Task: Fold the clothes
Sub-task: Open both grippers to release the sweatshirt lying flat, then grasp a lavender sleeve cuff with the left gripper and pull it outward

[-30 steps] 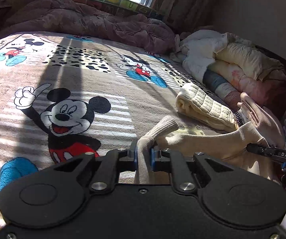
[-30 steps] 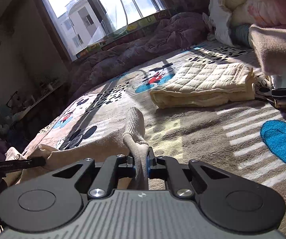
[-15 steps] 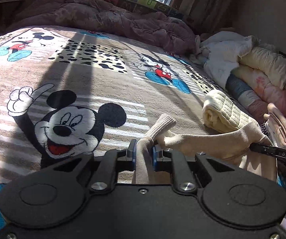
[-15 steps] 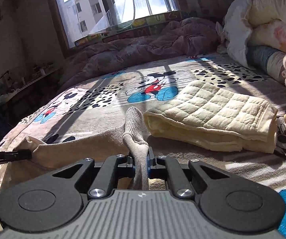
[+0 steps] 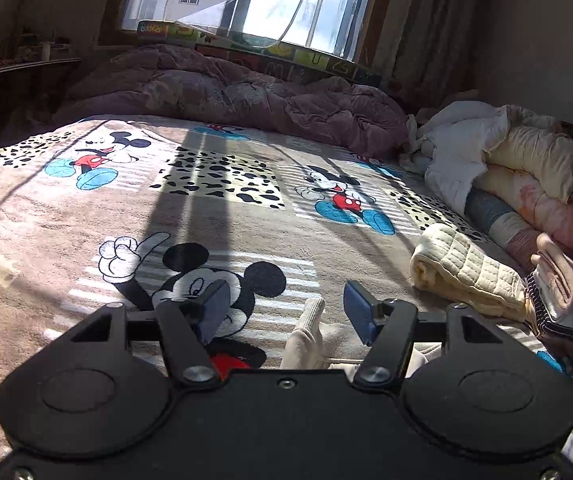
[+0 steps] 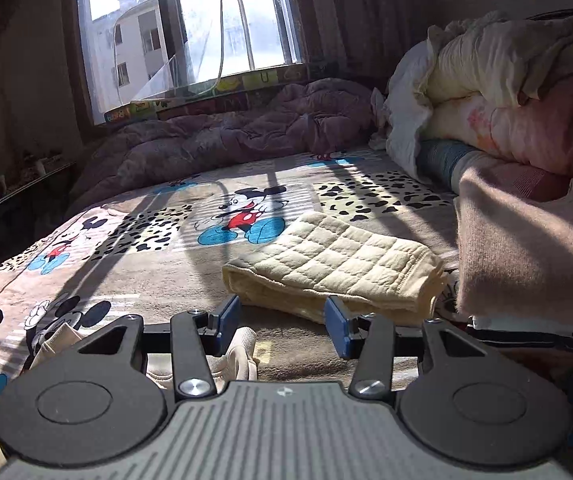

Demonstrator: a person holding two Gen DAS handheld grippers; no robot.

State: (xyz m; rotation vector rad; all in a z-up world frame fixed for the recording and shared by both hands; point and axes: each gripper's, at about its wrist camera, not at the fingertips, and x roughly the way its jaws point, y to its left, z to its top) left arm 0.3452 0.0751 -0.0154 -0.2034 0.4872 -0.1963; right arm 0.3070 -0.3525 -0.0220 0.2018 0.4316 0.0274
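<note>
Soft beige knit garment [image 5: 306,340] — limp between left gripper's [image 5: 286,308] spread blue pads [image 5: 360,316].

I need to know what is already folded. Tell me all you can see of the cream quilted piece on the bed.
The cream quilted piece is pale yellow padded fabric stitched in squares, folded into a flat stack with layered edges facing the right gripper. It lies on the Mickey Mouse blanket, beside the pink knit stack. Neither gripper touches it.

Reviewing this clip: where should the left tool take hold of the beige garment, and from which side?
Grip the ribbed cuff of the beige garment, which stands up between the open left tool fingers. Come straight forward and slightly down, closing across its narrow raised fold.
</note>
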